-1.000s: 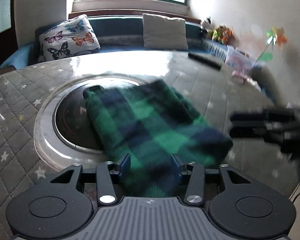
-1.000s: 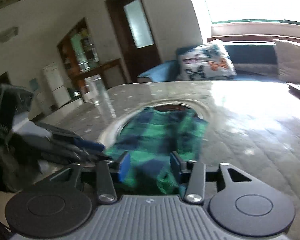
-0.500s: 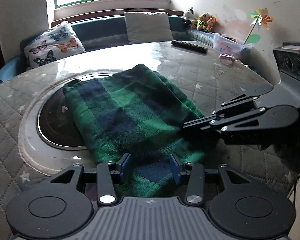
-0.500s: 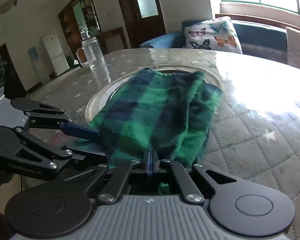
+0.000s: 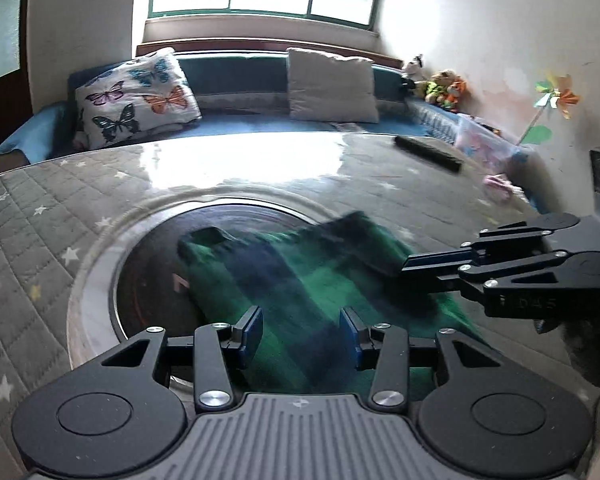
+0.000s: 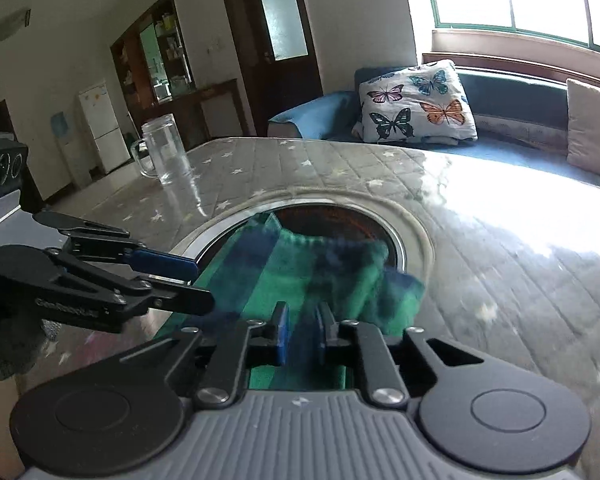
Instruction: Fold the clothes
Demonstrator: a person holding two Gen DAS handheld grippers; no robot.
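The right gripper (image 6: pixel 302 334), whose jaws were clamped fully together on the near hem of the green plaid cloth (image 6: pixel 300 276) half a second ago, is now opening: a narrow gap shows between the blue pads, with the hem lying in that gap and not visibly pressed. The left gripper (image 5: pixel 300 334) is unchanged, with jaws parted to a moderate width astride the cloth's near edge and not pinching it. The cloth has shifted away from both cameras and now lies folded on the table (image 5: pixel 52 216), its far end over the dark round inset (image 5: pixel 148 276) and its near end toward 6 o'clock in both views. Judgement: the current fold is being set down and released; a further fold is probably still required. Both grippers point forward and moderately downward over the table edge. In the left wrist view the right gripper enters from 3 o'clock; in the right wrist view the left gripper enters from 9 o'clock.
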